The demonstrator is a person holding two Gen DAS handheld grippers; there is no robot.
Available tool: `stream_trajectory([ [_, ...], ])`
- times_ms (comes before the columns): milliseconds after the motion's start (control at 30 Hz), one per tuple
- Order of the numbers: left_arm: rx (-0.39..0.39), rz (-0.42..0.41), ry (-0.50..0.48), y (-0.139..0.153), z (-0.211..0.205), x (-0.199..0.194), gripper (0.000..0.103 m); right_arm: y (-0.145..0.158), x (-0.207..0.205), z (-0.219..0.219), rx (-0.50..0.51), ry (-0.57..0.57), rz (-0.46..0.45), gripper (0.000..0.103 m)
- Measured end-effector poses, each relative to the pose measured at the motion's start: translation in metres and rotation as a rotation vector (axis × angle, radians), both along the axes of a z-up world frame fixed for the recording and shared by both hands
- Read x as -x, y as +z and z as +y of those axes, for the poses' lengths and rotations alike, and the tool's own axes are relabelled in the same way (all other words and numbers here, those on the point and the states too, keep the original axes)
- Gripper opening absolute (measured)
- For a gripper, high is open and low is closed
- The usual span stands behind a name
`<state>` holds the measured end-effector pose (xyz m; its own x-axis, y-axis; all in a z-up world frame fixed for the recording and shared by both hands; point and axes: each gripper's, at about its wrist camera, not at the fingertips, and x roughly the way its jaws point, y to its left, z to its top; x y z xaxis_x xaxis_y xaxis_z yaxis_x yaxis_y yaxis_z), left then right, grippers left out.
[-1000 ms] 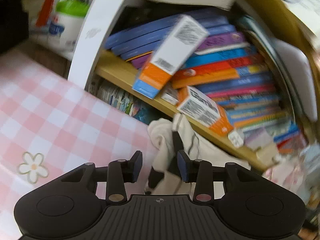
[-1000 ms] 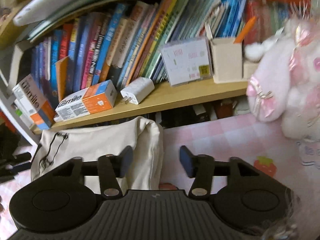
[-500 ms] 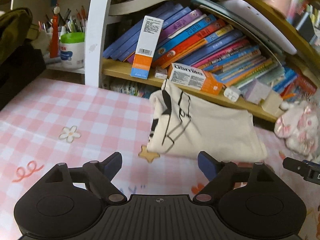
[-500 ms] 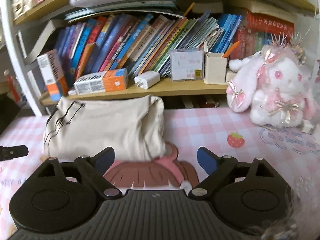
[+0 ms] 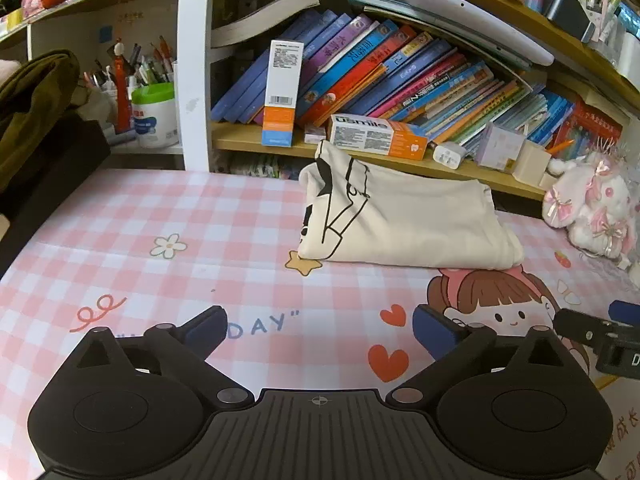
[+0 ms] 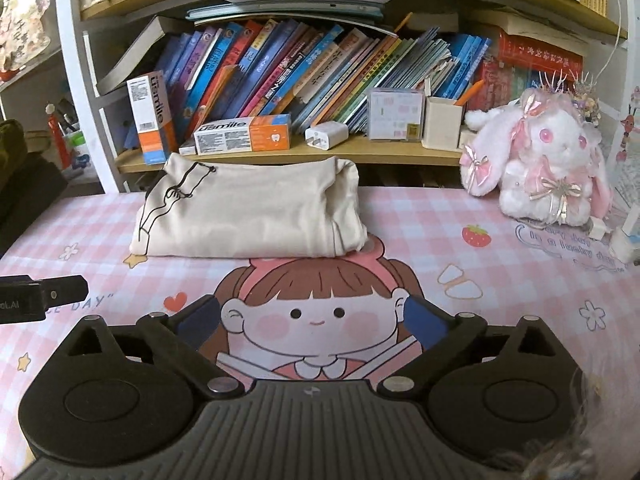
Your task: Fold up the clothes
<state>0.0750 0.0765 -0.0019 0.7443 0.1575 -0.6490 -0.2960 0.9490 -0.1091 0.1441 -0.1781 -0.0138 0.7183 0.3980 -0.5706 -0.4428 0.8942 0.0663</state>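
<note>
A cream garment with a black line drawing (image 5: 400, 220) (image 6: 248, 216) lies folded into a thick rectangle at the back of the pink checked desk mat (image 5: 160, 216) (image 6: 480, 264), just under the low bookshelf. My left gripper (image 5: 318, 326) is well back from it, its jaws still opening wide with nothing between them. My right gripper (image 6: 312, 320) is likewise back from the garment over the cartoon girl print, jaws still opening and bare. Each gripper's tip shows at the edge of the other's view.
The wooden shelf (image 6: 360, 152) behind the garment holds leaning books, toothpaste boxes (image 5: 376, 136) and a white charger (image 6: 326, 136). A pink-and-white plush rabbit (image 6: 536, 160) sits at the right. A pen pot (image 5: 154, 116) and a dark olive bag (image 5: 36, 100) stand at the left.
Both grippers let go of the garment, opened wide and drew back toward the near side of the desk. The garment now rests folded by the shelf.
</note>
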Motion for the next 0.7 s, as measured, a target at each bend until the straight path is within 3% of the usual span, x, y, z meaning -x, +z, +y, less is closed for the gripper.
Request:
stream_trajectory([
  [700,-0.013,0.045,0.011,-0.01,-0.004,0.009,0.103,-0.013,0.016,0.001,0.026,-0.004,0.045,0.103],
])
